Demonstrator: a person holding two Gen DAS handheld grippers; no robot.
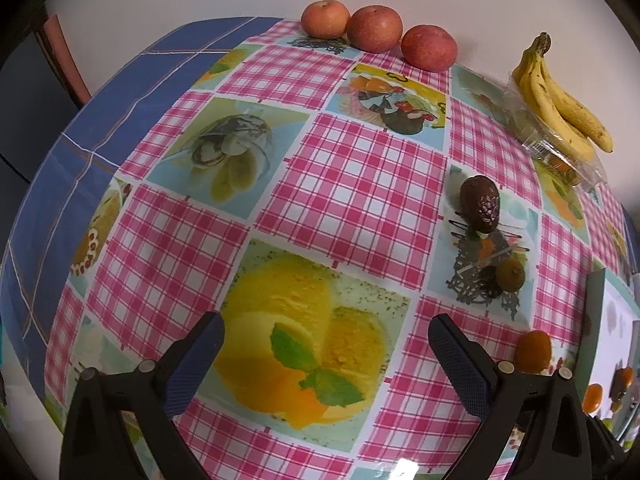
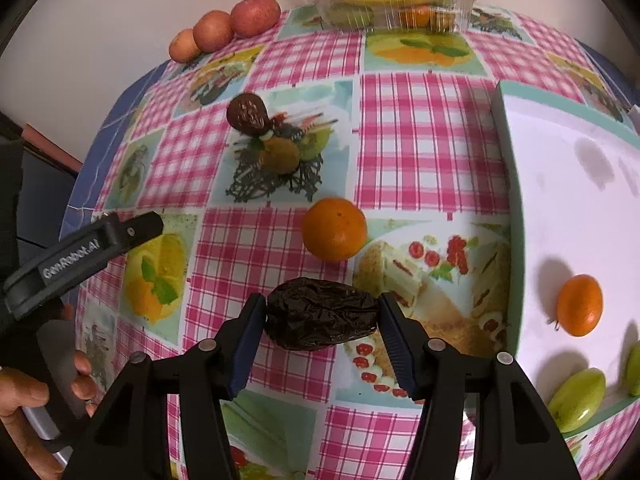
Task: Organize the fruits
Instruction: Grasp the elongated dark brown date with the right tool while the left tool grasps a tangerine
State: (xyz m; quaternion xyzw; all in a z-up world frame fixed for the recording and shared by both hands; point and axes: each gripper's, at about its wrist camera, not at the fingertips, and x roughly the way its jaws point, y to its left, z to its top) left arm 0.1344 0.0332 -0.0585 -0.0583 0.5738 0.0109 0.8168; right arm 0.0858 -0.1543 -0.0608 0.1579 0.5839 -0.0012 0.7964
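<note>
Between pads of right gripper (image 2: pixel 322 316): dark wrinkled avocado (image 2: pixel 321 314), both pads touching its ends, jaws about half-way in, fruit low over tablecloth (image 2: pixel 424 140). Left gripper (image 1: pixel 326 350) wide, empty, hovering above cloth. Beyond: orange (image 2: pixel 334 229), second avocado (image 2: pixel 248 114), kiwi (image 2: pixel 280 156); white tray (image 2: pixel 560 208) to right holding small orange (image 2: pixel 579 305) and green fruit (image 2: pixel 578 400). Step judged: pickup of avocado. Next likely calls for firm grip, lift, carry right over tray rim.
</note>
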